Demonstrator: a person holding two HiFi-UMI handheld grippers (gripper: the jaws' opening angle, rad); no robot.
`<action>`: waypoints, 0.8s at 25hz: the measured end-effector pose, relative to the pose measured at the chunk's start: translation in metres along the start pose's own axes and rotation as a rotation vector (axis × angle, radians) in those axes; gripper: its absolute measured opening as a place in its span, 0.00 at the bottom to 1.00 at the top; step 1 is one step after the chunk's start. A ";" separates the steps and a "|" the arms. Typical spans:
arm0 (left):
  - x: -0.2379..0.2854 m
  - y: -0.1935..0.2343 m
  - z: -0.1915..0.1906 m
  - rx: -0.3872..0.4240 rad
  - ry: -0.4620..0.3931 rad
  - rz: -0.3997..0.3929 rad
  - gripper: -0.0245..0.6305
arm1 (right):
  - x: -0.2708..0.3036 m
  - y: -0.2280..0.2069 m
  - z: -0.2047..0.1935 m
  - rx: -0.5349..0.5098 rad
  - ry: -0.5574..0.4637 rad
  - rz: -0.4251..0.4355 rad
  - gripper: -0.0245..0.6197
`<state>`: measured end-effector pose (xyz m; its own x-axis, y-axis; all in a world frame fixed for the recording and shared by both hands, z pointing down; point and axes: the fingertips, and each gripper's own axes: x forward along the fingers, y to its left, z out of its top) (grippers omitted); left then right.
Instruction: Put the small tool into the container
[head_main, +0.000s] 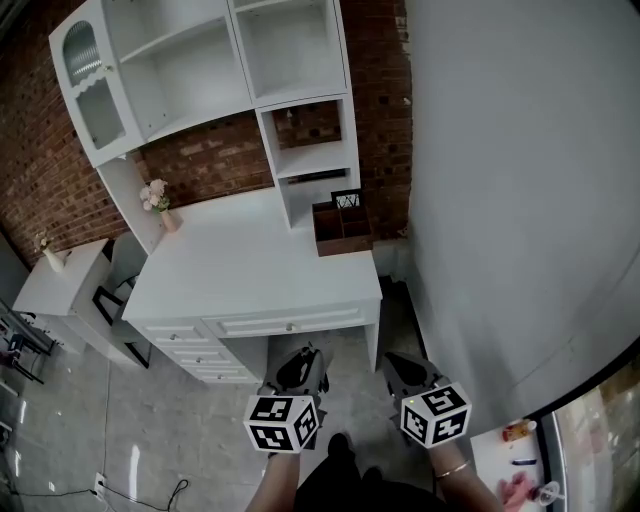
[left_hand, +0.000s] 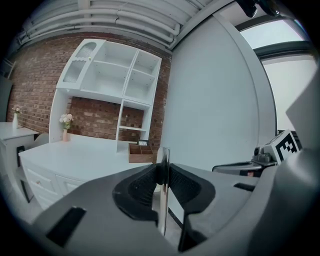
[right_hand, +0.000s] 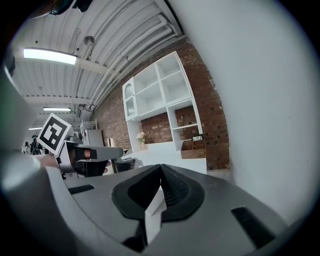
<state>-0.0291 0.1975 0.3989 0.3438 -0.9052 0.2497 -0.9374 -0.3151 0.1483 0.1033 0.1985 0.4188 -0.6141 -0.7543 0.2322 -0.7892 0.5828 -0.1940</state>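
Tool (left_hand: 164, 210), one thin metal strip, stands upright, pinched in the left tongs (left_hand: 163, 172). Right tongs (right_hand: 161, 174) are clamped on one white wedge (right_hand: 154, 212). Both tongs are low in front of the bench (head_main: 250, 270), well apart from the one container (head_main: 341, 228) at its back right, under the shelves (head_main: 300, 150). One vase (head_main: 158, 205) sits back left.

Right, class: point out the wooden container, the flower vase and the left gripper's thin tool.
wooden container (head_main: 340, 243), head view, front wall.
flower vase (head_main: 171, 221), head view, vase body.
thin tool (left_hand: 163, 202), left gripper view, edge between jaws.
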 end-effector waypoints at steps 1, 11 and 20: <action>0.004 0.001 0.000 -0.001 0.002 0.000 0.16 | 0.003 -0.002 0.000 0.001 0.002 0.002 0.05; 0.084 0.048 0.015 -0.014 0.024 -0.014 0.16 | 0.081 -0.041 0.009 0.017 0.041 -0.011 0.05; 0.195 0.115 0.052 -0.009 0.028 -0.052 0.16 | 0.206 -0.090 0.042 0.037 0.053 -0.027 0.05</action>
<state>-0.0730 -0.0304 0.4149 0.3932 -0.8795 0.2682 -0.9179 -0.3583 0.1707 0.0481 -0.0220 0.4439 -0.5932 -0.7520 0.2875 -0.8050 0.5504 -0.2214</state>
